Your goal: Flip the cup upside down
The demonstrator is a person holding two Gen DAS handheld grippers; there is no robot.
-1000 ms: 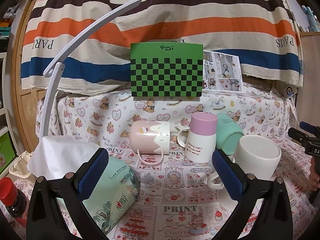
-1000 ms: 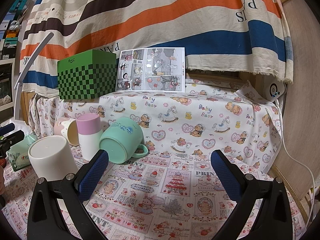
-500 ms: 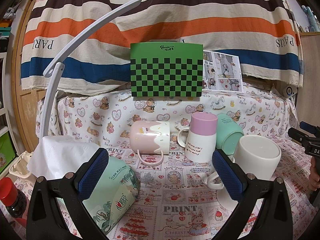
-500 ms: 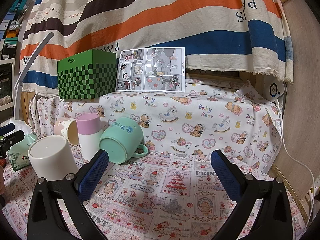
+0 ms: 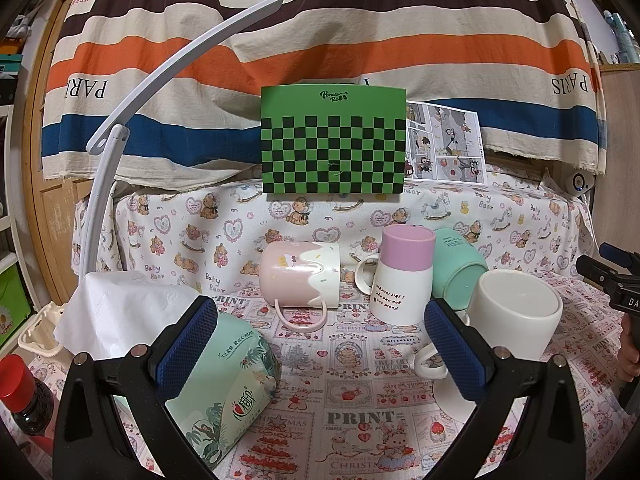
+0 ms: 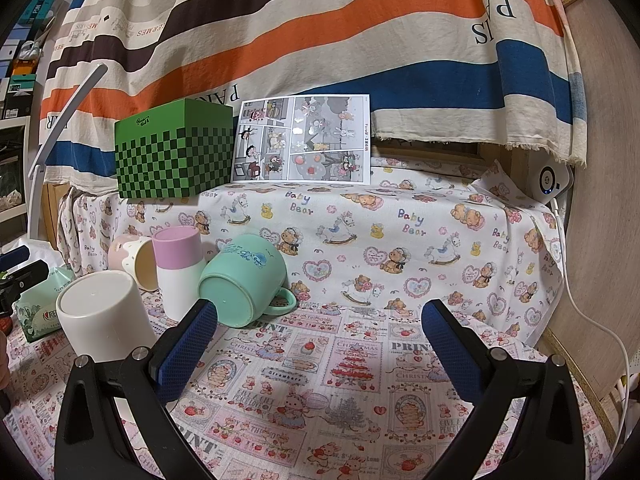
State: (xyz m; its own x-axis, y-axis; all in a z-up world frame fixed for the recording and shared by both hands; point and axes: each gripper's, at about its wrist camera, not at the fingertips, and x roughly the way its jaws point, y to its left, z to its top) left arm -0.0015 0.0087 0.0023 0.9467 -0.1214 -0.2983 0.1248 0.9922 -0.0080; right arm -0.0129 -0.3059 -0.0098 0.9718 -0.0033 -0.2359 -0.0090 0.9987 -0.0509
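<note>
Several mugs stand on the printed tablecloth. A white mug (image 5: 516, 316) (image 6: 102, 318) stands upside down, nearest to me. A pink-and-white mug (image 5: 402, 276) (image 6: 180, 268) also stands upside down. A pink drip-pattern mug (image 5: 298, 278) (image 6: 136, 262) lies on its side. A mint green mug (image 5: 456, 266) (image 6: 244, 280) lies tilted on its side. My left gripper (image 5: 320, 352) is open and empty, in front of the mugs. My right gripper (image 6: 320, 350) is open and empty, to the right of the mugs.
A tissue pack (image 5: 224, 380) with a white tissue sticking out lies at the front left. A red-capped bottle (image 5: 20, 392) stands at the far left. A green checkered box (image 5: 332, 144) and a comic sheet (image 6: 302, 138) stand on the raised ledge. A white lamp arm (image 5: 120, 120) curves overhead.
</note>
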